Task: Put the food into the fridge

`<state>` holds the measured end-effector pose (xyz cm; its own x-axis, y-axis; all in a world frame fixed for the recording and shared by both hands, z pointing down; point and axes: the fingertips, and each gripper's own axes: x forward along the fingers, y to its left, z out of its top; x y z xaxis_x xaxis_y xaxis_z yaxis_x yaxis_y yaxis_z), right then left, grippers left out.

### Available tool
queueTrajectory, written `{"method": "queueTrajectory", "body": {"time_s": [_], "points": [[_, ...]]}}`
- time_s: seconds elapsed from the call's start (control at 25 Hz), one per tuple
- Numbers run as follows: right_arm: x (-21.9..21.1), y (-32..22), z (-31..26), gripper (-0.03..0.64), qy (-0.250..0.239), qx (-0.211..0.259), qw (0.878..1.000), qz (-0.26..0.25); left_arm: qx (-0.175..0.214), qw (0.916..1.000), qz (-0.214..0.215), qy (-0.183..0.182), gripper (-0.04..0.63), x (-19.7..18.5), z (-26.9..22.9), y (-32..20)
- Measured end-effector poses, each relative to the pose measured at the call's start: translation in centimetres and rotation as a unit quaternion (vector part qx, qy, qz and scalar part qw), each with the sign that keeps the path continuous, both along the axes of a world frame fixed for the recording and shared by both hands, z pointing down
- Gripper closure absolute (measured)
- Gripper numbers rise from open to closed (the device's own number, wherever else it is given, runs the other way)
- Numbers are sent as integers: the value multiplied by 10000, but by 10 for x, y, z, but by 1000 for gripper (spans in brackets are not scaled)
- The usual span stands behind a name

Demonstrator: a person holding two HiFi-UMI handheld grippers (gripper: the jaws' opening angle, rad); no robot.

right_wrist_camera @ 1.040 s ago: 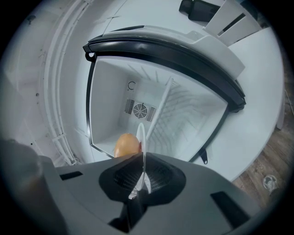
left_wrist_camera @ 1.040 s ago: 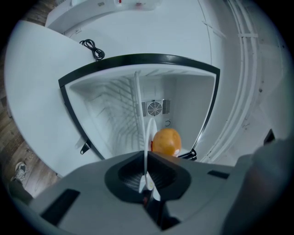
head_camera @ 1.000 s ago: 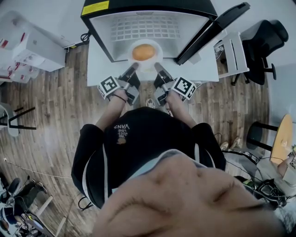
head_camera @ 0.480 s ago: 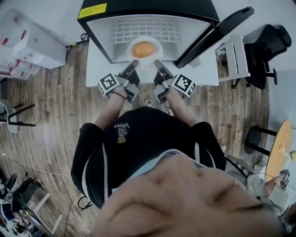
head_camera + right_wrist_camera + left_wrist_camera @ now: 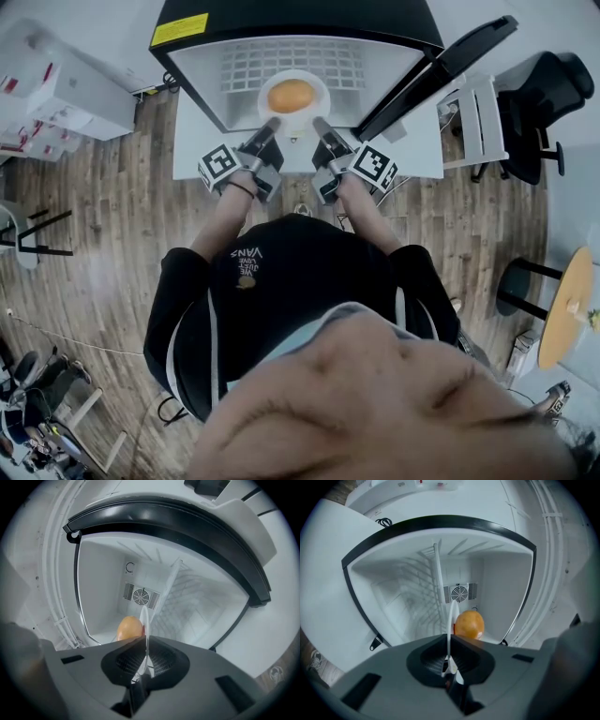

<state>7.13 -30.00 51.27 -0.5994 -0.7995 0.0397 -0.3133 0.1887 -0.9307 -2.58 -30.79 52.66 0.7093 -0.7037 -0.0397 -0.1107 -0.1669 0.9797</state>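
A white plate [image 5: 270, 110] carries an orange, rounded piece of food [image 5: 291, 96] at the mouth of the open fridge [image 5: 200, 75]. My left gripper [image 5: 273, 124] is shut on the plate's near left rim, and my right gripper [image 5: 319, 125] is shut on its near right rim. In the left gripper view the plate [image 5: 451, 625] shows edge-on between the jaws of the gripper [image 5: 449, 660], with the food [image 5: 468, 625] beyond it. The right gripper view shows the same: plate [image 5: 146, 625] edge-on in the gripper [image 5: 143, 660], food [image 5: 130, 628] to its left.
The fridge door [image 5: 441, 66] hangs open to the right. Inside are a wire shelf [image 5: 292, 62] and a rear fan vent [image 5: 459, 593]. The fridge stands on a white table [image 5: 192, 141]. A black office chair [image 5: 542, 94] is at far right, white boxes [image 5: 56, 89] at left.
Both grippers have carried the plate with the food a little further forward into the fridge opening. The grip on the rim is unchanged.
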Motion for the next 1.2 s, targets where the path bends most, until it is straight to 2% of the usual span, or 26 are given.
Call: {"method": "queueTrajectory", "body": {"time_s": [0.24,1.2], "points": [[2,-8,1,594,-56,-10,10000,23,10,10000,32,-22,568,2,-1,-8],[6,-35,-1,592,-221,-106,9997,92,-55,9993,-141,356,568,3,-5,-30]]}}
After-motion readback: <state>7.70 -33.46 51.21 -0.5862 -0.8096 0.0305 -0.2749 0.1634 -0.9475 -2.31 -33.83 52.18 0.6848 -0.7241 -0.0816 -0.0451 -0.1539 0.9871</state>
